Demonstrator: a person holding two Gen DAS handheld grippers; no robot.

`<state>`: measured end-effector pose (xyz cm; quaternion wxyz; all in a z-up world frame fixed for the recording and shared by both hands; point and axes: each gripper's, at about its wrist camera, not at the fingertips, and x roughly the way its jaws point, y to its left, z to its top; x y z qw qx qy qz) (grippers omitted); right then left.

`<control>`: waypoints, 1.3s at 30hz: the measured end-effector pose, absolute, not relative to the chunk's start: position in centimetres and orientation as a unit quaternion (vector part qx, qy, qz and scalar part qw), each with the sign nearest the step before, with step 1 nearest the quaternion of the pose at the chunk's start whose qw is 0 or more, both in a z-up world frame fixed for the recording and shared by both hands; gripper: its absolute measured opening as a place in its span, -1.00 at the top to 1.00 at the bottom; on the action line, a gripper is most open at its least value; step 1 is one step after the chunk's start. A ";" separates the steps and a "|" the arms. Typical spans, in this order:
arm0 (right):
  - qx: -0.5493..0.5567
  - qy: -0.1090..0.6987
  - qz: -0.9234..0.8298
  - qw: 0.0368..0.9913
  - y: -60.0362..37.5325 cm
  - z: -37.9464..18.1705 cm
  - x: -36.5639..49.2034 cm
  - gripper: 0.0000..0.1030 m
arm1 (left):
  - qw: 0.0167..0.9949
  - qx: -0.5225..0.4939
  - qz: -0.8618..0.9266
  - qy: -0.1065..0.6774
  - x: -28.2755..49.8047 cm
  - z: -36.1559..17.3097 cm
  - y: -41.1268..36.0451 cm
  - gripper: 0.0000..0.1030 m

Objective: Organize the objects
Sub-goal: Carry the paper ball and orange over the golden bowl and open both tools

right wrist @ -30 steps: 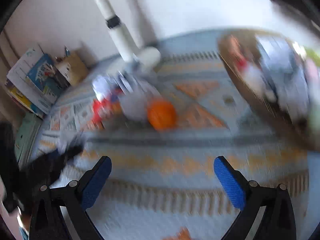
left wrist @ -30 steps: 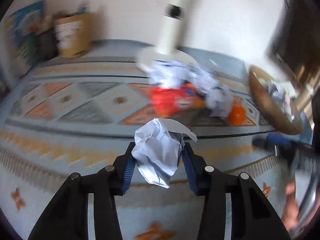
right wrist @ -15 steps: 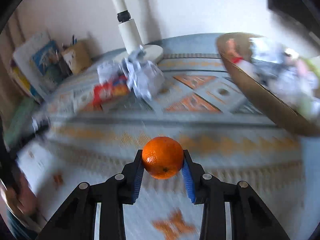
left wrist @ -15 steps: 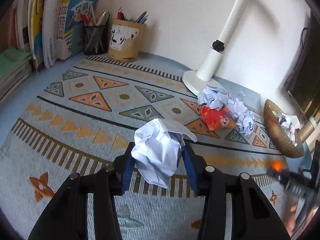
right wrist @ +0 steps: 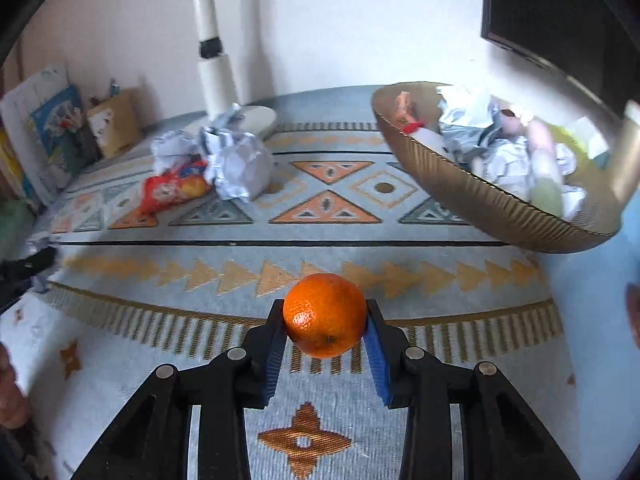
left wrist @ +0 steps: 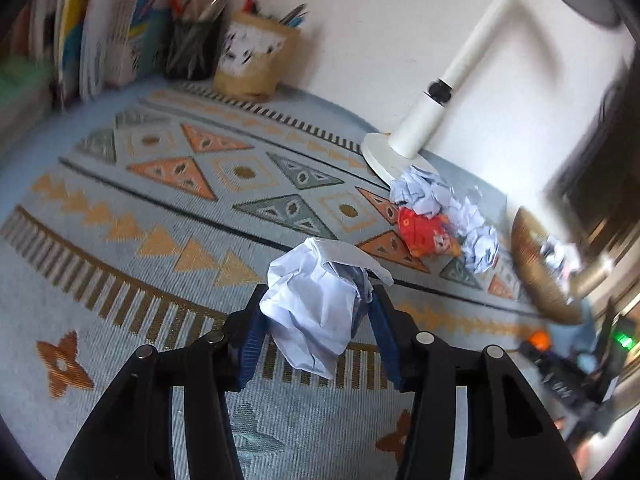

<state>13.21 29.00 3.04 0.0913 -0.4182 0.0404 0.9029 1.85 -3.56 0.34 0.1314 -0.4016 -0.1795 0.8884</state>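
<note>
Your desk [right wrist: 568,288] is covered by a pale blue mat [left wrist: 132,248] woven with orange and grey triangles, set against a white wall.

Your left tool [left wrist: 318,330] tips downward toward the mat and holds a crumpled white paper ball [left wrist: 316,304] between its blue pads; its jaws have just been easing apart, yet the paper still sits lodged between them, touching both. Your right tool [right wrist: 324,334] also pitches down, its pads pressed tight on an orange [right wrist: 325,315], lifted off the mat.

From the left tool, at two o'clock, lies a pile of crumpled paper [left wrist: 440,204] with a red snack packet [left wrist: 424,234] among it, just beside the round base of a white lamp [left wrist: 420,120]. At three o'clock a ribbed brown bowl [left wrist: 536,276] is cut off by the frame edge. At eleven o'clock, against the wall, stand a dark pen cup [left wrist: 192,54], a tan pen holder [left wrist: 254,62] and upright books [left wrist: 108,28].

From the right tool, the bowl sits at one o'clock, filled with crumpled paper and blurred things you cannot identify. The packet's print and the tan holder's label are too smeared to read. A dark screen [right wrist: 560,20] is cropped at the top right.
</note>
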 end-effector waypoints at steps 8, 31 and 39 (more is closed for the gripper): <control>-0.421 0.054 0.900 0.097 29.8 3.0 13.1 0.31 | 0.107 -0.390 0.900 -0.160 2.4 0.7 -3.0 0.08; -0.377 0.111 0.918 0.048 31.5 4.9 16.0 0.30 | 0.192 -0.414 0.876 -0.157 1.6 4.0 1.0 0.12; -0.292 0.163 0.936 0.106 42.1 12.0 17.6 0.30 | 0.321 -0.369 0.870 -0.057 0.0 11.4 18.2 0.12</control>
